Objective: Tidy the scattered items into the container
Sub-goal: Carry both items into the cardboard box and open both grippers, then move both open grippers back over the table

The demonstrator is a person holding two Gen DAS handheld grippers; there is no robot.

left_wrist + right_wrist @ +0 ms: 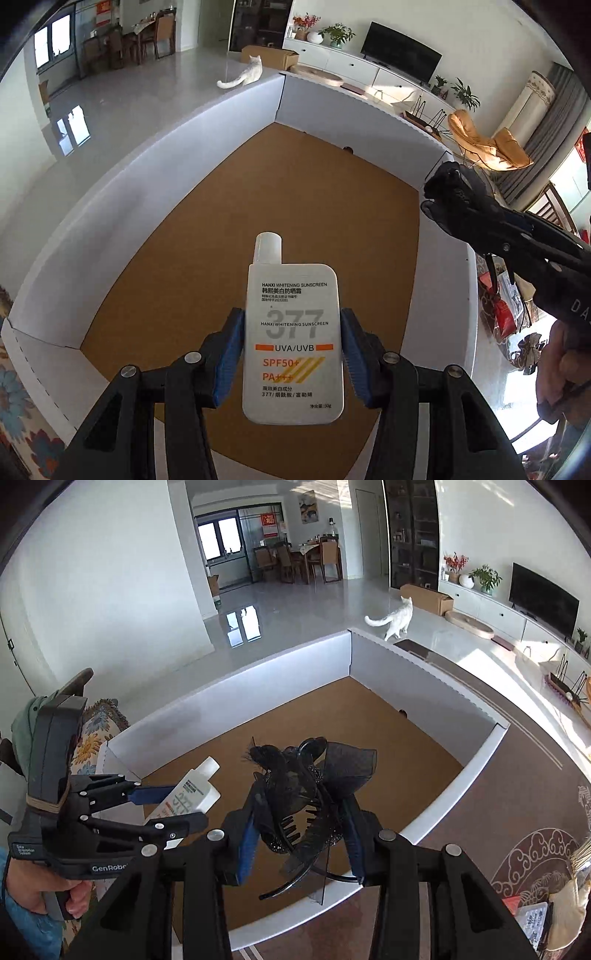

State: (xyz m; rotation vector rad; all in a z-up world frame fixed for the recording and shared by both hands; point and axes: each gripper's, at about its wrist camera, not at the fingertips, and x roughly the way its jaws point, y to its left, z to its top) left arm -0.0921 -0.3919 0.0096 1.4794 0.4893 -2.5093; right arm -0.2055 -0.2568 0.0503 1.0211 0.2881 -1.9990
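- Closest to my left camera, the left gripper (292, 354) pinches a white sunscreen bottle (291, 343) by its two flat edges, both blue pads (229, 354) pressed against it, cap pointing away from me.
- That bottle hangs over the box (155, 173), above the near part of its brown floor, touching neither the floor nor the walls as far as I can see.
- My right gripper (301, 830) is clamped on a black hair clip (303, 794) with a sheer black bow; its teeth and a curved black band poke out below the pads.
- From the right camera, the clip sits above the box (258, 690) too, just inside its near wall.
- Seen from the right camera, the left gripper (177, 805) is beside the clip, on its left, with the bottle (192, 790) tilted toward the box's middle; the two loads are near each other but apart.
- I see a hand (40, 890) wrapped around the left grip handle, at the box's near left corner.
- Beyond the box's far corner, a white cat (395, 620) stands on the glossy floor, near a cardboard carton (424, 598).
- Right of the box lies a patterned brown rug (517, 801).
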